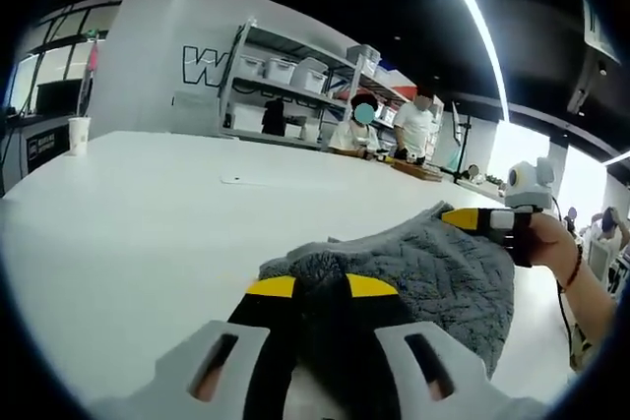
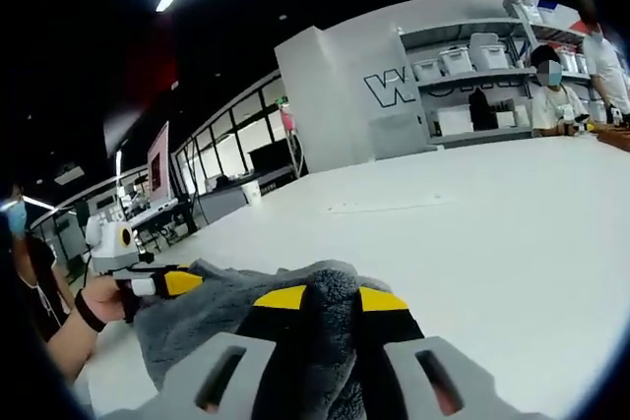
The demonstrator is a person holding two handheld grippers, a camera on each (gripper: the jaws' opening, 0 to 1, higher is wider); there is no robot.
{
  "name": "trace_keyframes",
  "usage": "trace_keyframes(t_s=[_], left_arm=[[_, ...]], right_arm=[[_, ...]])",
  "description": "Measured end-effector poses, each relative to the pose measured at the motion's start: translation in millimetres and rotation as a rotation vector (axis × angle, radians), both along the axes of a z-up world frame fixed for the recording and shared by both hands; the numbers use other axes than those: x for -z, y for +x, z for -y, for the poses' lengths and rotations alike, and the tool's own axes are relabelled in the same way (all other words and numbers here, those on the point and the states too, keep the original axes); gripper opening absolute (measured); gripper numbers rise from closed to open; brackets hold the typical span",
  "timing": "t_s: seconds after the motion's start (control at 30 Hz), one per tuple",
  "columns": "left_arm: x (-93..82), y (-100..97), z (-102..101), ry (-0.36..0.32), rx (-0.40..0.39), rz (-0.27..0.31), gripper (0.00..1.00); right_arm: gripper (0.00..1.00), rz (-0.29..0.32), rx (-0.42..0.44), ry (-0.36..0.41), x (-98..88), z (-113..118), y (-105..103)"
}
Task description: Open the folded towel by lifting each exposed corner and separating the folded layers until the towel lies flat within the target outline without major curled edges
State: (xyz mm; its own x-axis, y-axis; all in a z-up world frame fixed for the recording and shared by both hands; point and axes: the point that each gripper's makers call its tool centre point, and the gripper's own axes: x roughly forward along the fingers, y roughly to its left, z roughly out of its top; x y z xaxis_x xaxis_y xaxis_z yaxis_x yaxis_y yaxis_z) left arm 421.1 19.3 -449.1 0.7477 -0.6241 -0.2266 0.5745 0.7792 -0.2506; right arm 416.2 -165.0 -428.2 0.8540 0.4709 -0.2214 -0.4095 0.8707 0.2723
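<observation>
- Now the left gripper [image 1: 320, 287] pinches the grey towel [image 1: 433, 268] right between its jaws.
- The right gripper [image 2: 320, 299] bites another edge.
- The towel hangs bunched between them over the white table [image 1: 148, 233], so flattening is left.

White paper cup [image 1: 79, 133] near the table [image 1: 148, 204] edge, storage shelving [image 1: 295, 86] with bins behind

Showing only a large dark outlined "W" on the white wall [image 1: 148, 56] in the upper left of the left gripper view and upper right of the right gripper view, with following letters hidden behind the shelving [image 1: 285, 86].
</observation>
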Motion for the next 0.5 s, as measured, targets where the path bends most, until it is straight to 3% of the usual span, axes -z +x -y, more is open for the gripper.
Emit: trace_keyframes(t_s=[0.2, 0.3, 0.5], left_arm=[[0.9, -0.8, 1, -0.015, 0.003, -0.006, 0.06], [-0.8, 9.4, -2, -0.036, 0.003, -0.015, 0.05], [-3.5, 11.1, -4, -0.020, 0.002, 0.017, 0.03]], right_arm=[[0.11, -0.008, -0.001, 0.005, 0.3, 3, 7], [0.10, -0.003, 0.000, 0.020, -1.6, 3, 9], [0.09, 0.003, 0.008, 0.001, -1.9, 7, 12]])
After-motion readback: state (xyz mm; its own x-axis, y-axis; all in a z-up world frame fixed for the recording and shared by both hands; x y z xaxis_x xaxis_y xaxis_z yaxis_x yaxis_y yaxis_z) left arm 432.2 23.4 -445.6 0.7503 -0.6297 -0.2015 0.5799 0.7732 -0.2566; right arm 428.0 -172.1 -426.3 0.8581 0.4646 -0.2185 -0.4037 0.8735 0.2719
